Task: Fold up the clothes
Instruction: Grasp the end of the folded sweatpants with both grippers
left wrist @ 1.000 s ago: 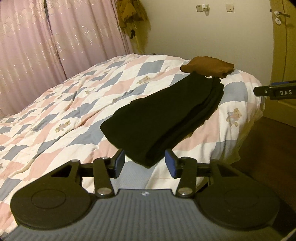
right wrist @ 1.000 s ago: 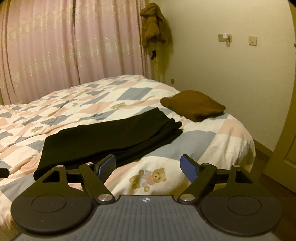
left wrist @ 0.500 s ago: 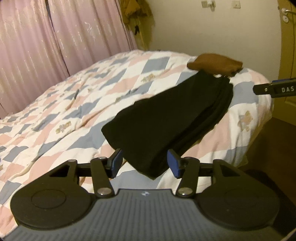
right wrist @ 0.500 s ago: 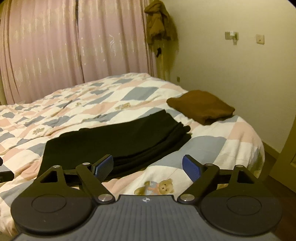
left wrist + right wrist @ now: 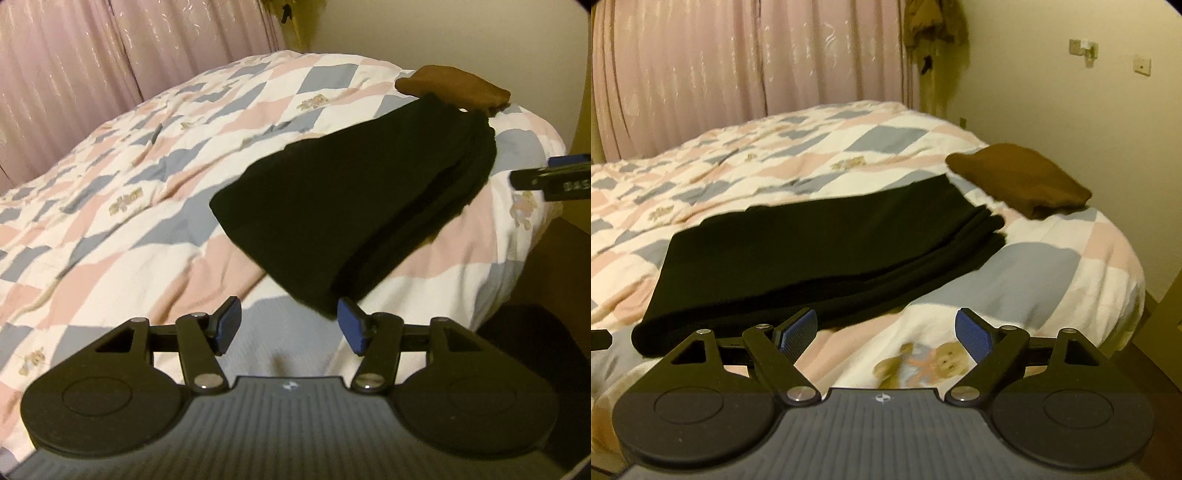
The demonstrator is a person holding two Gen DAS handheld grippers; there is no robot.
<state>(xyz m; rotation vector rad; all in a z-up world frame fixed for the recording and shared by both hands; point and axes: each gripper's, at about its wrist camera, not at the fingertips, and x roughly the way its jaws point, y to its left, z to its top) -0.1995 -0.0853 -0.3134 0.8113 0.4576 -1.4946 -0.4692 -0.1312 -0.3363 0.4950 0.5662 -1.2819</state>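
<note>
Left wrist view, left gripper jaws spread, empty, near folded black cloth garment on patchwork-quilted bed, right gripper jaws likewise wide, empty

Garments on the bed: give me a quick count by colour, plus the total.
Black: 1, the long folded garment near the bed's front edge.
Brown: 1, the folded garment at the bed's far corner.
Total: 2 on the quilt. Both grippers, left and right, are open and hold nothing.
</note>
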